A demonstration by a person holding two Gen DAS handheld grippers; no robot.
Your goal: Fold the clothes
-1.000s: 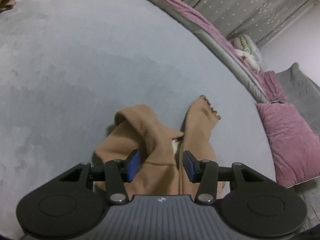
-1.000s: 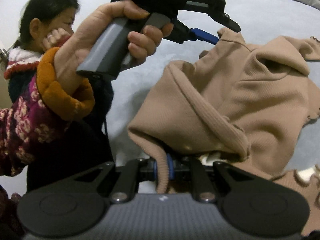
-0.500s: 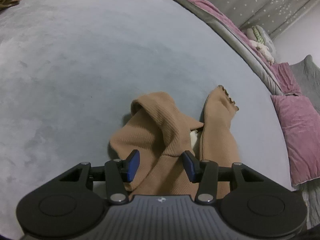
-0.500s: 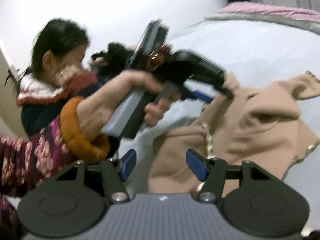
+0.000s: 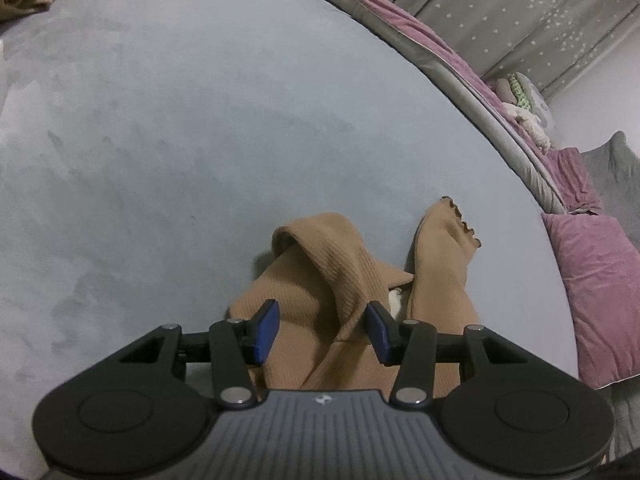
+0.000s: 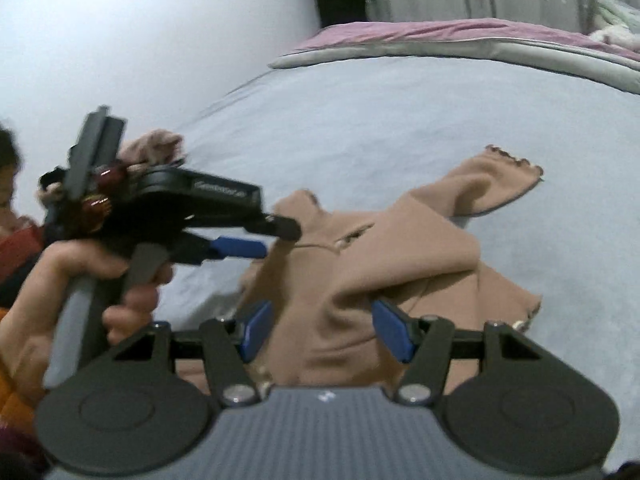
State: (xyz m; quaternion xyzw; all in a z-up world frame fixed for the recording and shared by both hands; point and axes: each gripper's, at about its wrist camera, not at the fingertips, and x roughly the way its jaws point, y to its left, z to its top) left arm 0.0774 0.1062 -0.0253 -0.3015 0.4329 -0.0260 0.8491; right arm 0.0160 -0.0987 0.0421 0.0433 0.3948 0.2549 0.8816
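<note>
Grey-blue bedspread (image 5: 168, 128) underfoot, wide and bare around one crumpled tan top (image 5: 344, 280). Nearest, left gripper (image 5: 323, 330) with jaws apart, gripping nothing, top just ahead and below. Right gripper (image 6: 326, 332) likewise spread wide, empty, over the near hem, perhaps the closer of the two. Long axis ran away from both claws toward the frilled cuff (image 5: 460, 220). Farther off, pink pillow (image 5: 596, 288) at the edge.
</note>
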